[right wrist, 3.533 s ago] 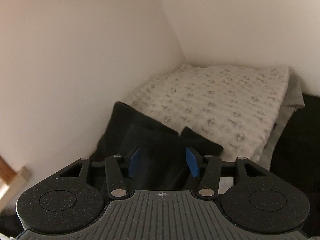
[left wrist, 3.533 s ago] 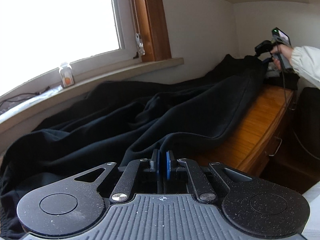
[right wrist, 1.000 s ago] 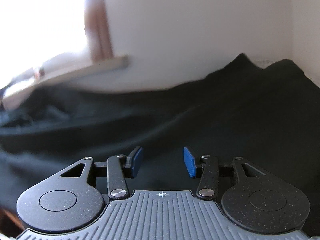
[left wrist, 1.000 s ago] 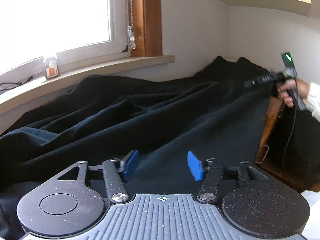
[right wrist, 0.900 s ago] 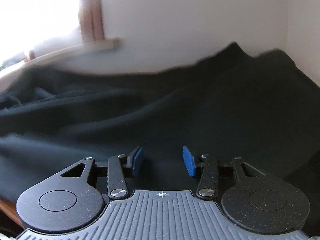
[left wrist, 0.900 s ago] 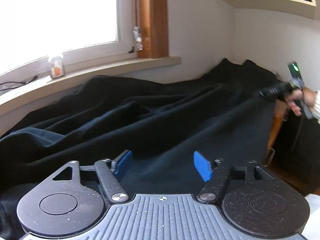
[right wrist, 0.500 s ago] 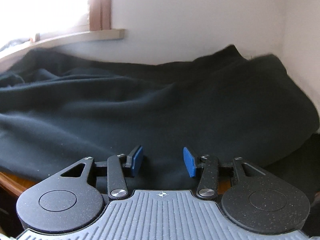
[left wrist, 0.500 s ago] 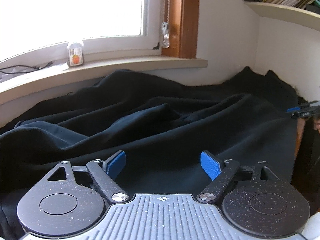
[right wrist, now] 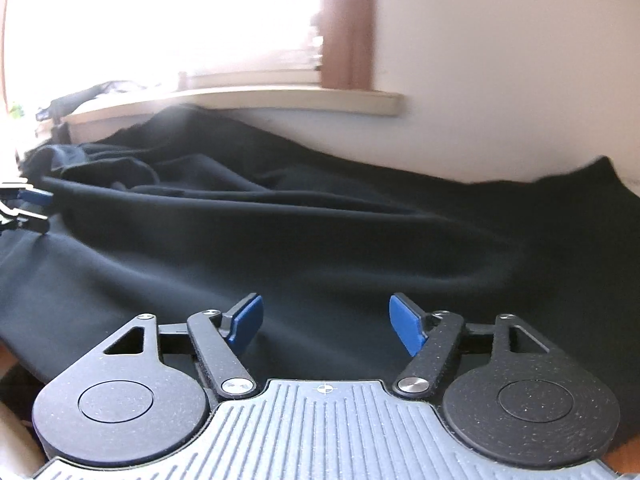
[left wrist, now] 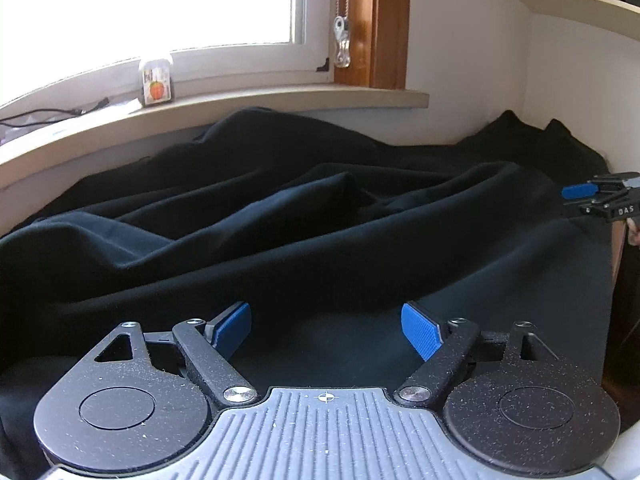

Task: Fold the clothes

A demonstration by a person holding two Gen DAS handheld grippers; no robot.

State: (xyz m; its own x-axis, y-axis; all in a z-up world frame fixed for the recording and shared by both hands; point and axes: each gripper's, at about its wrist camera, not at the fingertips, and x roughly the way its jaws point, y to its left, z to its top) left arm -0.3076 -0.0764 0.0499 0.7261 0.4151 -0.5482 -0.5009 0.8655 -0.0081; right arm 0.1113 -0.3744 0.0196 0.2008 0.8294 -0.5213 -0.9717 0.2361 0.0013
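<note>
Item count, both views:

- Garment (left wrist: pixel 320 216): one, black, spread out in folds.
- Tools: two, the left tool (left wrist: pixel 326 330) and the right tool (right wrist: pixel 326 322); each has two blue pads.
- Bottle (left wrist: pixel 156 81): one, on the sill.
- Sill (left wrist: pixel 240 106): one.
- Window (left wrist: pixel 160 4): one.
- Shelf (left wrist: pixel 576 0): one, holding books; number cannot be told.

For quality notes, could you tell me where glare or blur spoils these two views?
Left wrist view: the window is blown out white, but the garment and sill are sharp. Right wrist view: window glare bleeds over the sill, and the background is blurred.
</note>
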